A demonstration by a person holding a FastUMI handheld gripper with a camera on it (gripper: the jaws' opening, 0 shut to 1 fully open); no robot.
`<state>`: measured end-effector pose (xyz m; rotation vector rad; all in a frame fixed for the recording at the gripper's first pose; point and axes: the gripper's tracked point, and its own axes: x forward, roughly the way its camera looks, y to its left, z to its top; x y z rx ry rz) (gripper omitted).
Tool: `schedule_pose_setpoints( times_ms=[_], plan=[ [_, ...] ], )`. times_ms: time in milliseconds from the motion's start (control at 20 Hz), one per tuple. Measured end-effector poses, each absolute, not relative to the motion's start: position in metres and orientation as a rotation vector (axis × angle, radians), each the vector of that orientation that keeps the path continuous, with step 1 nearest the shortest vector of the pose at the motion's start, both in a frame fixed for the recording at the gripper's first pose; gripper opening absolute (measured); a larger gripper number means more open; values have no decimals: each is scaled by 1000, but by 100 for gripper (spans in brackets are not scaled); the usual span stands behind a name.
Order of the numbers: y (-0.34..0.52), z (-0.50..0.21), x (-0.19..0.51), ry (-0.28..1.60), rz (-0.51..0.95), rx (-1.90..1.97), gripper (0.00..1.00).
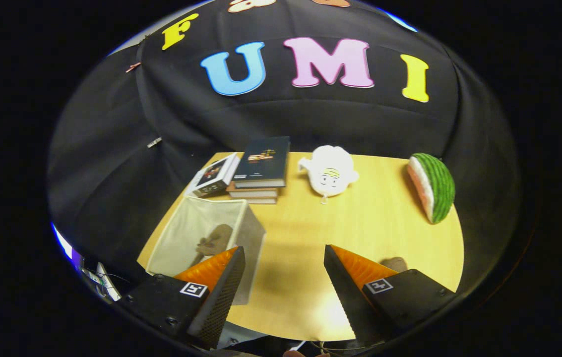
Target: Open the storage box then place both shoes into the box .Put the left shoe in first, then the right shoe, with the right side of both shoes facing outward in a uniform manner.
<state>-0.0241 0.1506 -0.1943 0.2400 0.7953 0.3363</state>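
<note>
An open, pale translucent storage box (241,218) stands on the wooden table (360,228), just ahead of my left finger. Inside it lies a brown shoe (214,242), partly hidden by that finger. A second brown shoe (394,264) peeks out on the table just behind my right finger, mostly hidden. My gripper (284,255) hovers above the table's near side, open, with bare tabletop between its fingers.
A stack of books (261,168) and one leaning book (213,176) sit at the far left of the table behind the box. A white plush toy (331,174) lies mid-back. A watermelon-slice plush (433,187) rests near the right edge.
</note>
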Motion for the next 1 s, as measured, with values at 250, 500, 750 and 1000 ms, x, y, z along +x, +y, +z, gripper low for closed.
schedule_pose_setpoints(
  times_ms=[250, 500, 750, 1000],
  plan=[
    [63, -247, -52, 820, 232, 171, 99],
    [10, -304, -79, 864, 181, 122, 99],
    [-7, -361, -104, 964, 144, 156, 99],
    [-5, -413, -108, 1062, 131, 161, 98]
  ],
)
